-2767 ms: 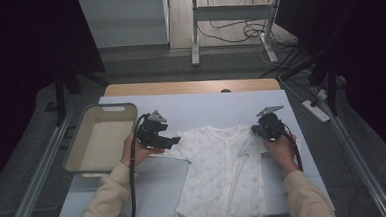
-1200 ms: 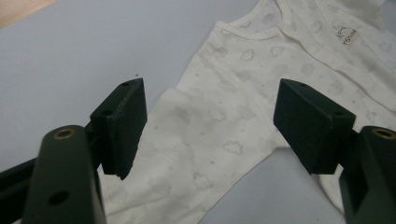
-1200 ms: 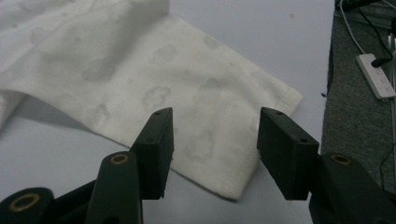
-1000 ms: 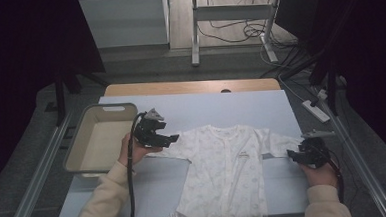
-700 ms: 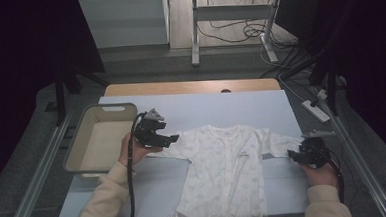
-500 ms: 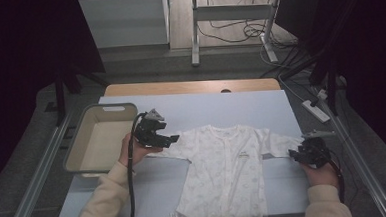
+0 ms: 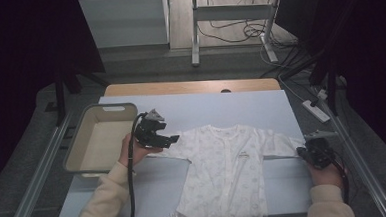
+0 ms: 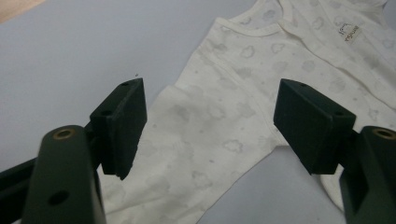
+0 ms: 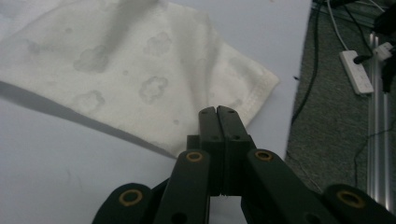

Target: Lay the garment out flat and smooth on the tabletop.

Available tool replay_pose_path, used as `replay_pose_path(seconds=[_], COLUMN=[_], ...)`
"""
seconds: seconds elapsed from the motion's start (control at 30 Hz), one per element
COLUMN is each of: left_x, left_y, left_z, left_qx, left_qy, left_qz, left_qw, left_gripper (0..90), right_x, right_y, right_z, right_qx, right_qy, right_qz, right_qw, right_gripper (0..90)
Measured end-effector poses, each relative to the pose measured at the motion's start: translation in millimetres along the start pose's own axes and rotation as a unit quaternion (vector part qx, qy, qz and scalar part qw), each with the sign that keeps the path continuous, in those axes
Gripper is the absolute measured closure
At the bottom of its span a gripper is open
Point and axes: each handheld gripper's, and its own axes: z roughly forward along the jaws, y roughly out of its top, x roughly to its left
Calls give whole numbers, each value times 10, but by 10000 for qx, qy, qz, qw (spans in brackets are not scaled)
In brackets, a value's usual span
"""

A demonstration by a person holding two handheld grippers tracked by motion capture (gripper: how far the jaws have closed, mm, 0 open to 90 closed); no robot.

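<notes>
- The baby bodysuit (image 7: 224, 172) lies flat, front up, on the pale blue table cover (image 7: 241, 108), between the two hand-held tools.
- The left gripper (image 7: 158, 134) hovers over the garment's left sleeve (image 8: 187, 154), jaws spread wide, nothing between them.
- The right gripper (image 7: 314, 151) sits at the right sleeve cuff (image 9: 243, 93); its jaws have just been closing and now meet flat. Whether they pinch the cuff's edge cannot be told.
- A beige plastic bin (image 7: 98, 138) stands left of the left gripper, apart from the garment.
- A power strip (image 9: 357, 70) lies on the floor beyond the table's right edge.
- The bodysuit is cream with faint cloud prints and a small chest label (image 8: 350, 32).
</notes>
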Motion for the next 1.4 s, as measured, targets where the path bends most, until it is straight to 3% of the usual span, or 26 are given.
replay_pose_path(seconds=[0.13, 0.33, 0.37, 0.4, 0.47, 0.53, 0.63, 0.73, 0.8, 1.07, 1.33, 1.4], left_x=[4, -6, -11, -16, -23, -27, -43, -97, -135, -299, -413, -433], left_y=[-7, -15, -16, -18, -21, -31, -57, -67, -74, -211, -324, -357], left_z=[-15, -33, -39, -49, -65, -88, -119, -157, -180, -221, -209, -207], left_qx=[-30, -39, -61, -84, -108, -169, -292, -418, -496, -553, -539, -536], left_qy=[12, 23, 20, 19, 3, -53, -174, -275, -334, -413, -308, -296], left_qz=[-20, -61, -91, -113, -157, -285, -470, -558, -577, -768, -604, -587], left_qw=[10000, 10000, 9999, 9999, 9998, 9994, 9983, 9972, 9965, 9947, 9962, 9964], left_gripper=[264, 264, 264, 264, 263, 264, 281, 284, 283, 227, 208, 202], right_x=[-48, -87, -79, -64, -30, 41, 183, 321, 395, 578, 795, 839], right_y=[-74, -169, -163, -151, -111, -69, -17, 1, 7, 18, 28, 44], right_z=[-62, -177, -192, -208, -236, -264, -288, -298, -311, -386, -413, -421], right_qx=[56, -83, -162, -278, -566, -864, -1127, -1215, -1301, -1621, -1604, -1651], right_qy=[-127, -100, -101, -84, 116, 399, 705, 919, 1110, 1603, 1819, 2034], right_qz=[120, 301, 292, 328, 440, 387, 33, -329, -431, -544, -765, -642], right_qw=[9998, 9995, 9994, 9990, 9974, 9947, 9911, 9878, 9843, 9721, 9671, 9630], right_gripper=[896, 888, 855, 767, 637, 558, 509, 485, 465, 420, 385, 380])
